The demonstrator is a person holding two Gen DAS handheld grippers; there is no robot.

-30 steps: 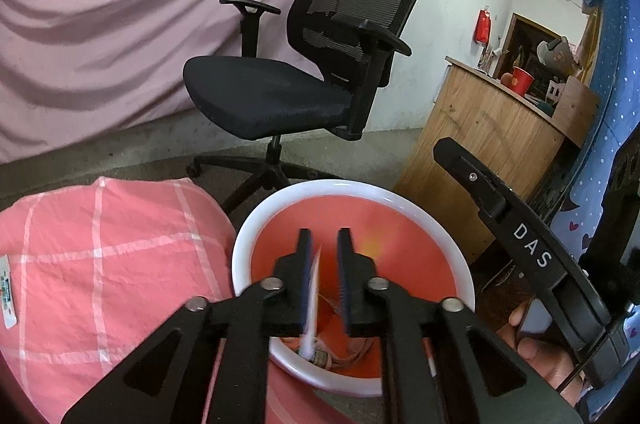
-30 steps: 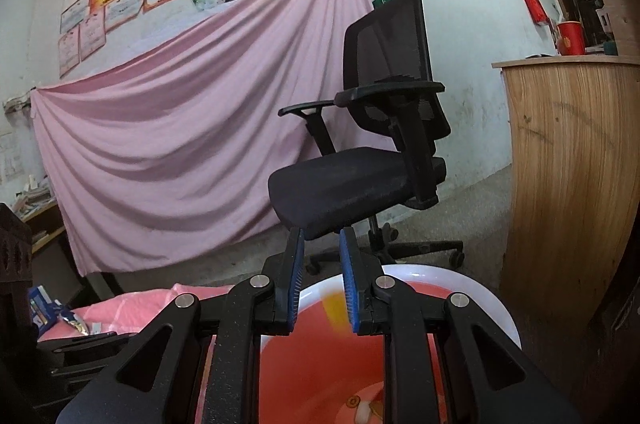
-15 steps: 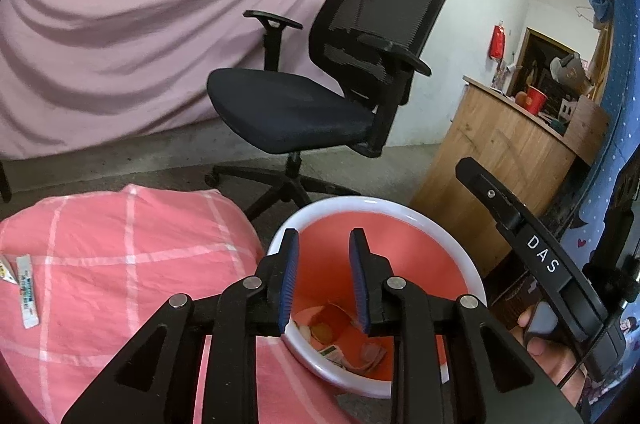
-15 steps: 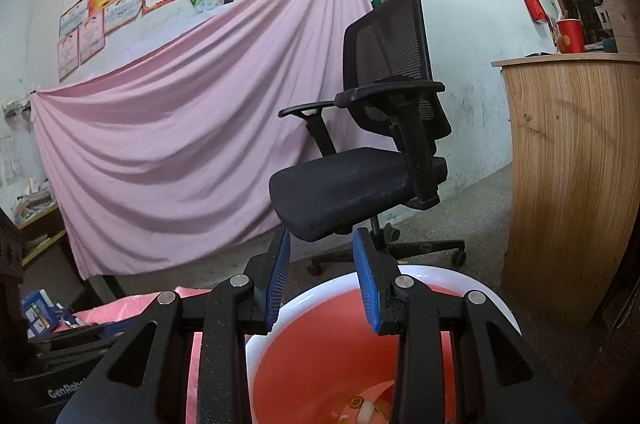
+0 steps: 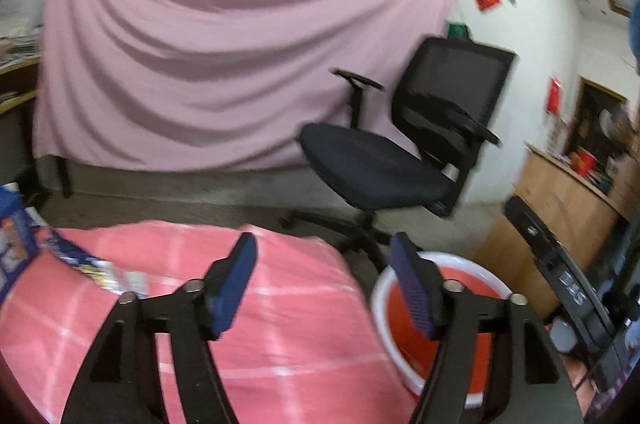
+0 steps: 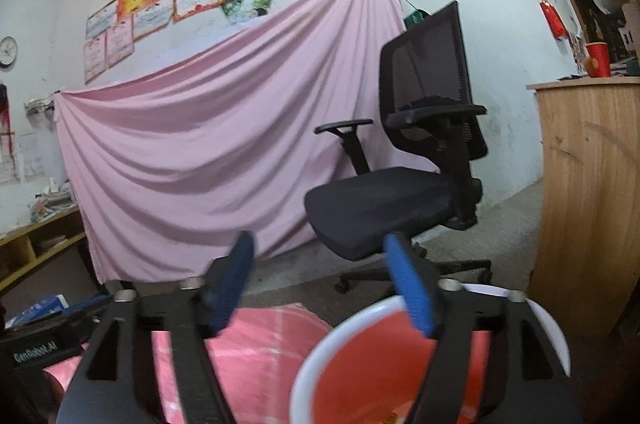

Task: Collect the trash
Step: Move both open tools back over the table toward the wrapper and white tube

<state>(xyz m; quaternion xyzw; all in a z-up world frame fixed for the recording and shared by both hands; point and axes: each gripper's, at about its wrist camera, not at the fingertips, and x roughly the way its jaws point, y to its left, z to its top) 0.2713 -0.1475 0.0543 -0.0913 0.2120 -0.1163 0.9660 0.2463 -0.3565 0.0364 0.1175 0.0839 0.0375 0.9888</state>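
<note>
Far left in the left wrist view, the remaining trash (image 5: 94, 270), a small cluster of printed wrappers, lies near the left edge of the pink checked cloth (image 5: 280, 324), beside a blue printed box (image 5: 14, 236) at the frame margin; motion blur prevents identifying the individual pieces. The left gripper (image 5: 324, 288) has just been opening: its blue pads stand spread, nothing is between them, and they point over the middle of the cloth. To the right, the red bin (image 5: 400, 376) with the white rim stands against the cloth edge, below the black office chair (image 5: 380, 168). In the right wrist view the right gripper (image 6: 320, 288) hangs above that bin's rim (image 6: 352, 320); its jaws have likewise just been opening, stand spread and carry nothing. The step in hand is judged to be the reach for the next piece. Direct the left gripper toward the wrappers with the jaws wide, lower the pads to either side of a single wrapper, and close only on the wrapper, since pinching the cloth would likely drag it. Keep the right gripper clear of the bin mouth
</note>
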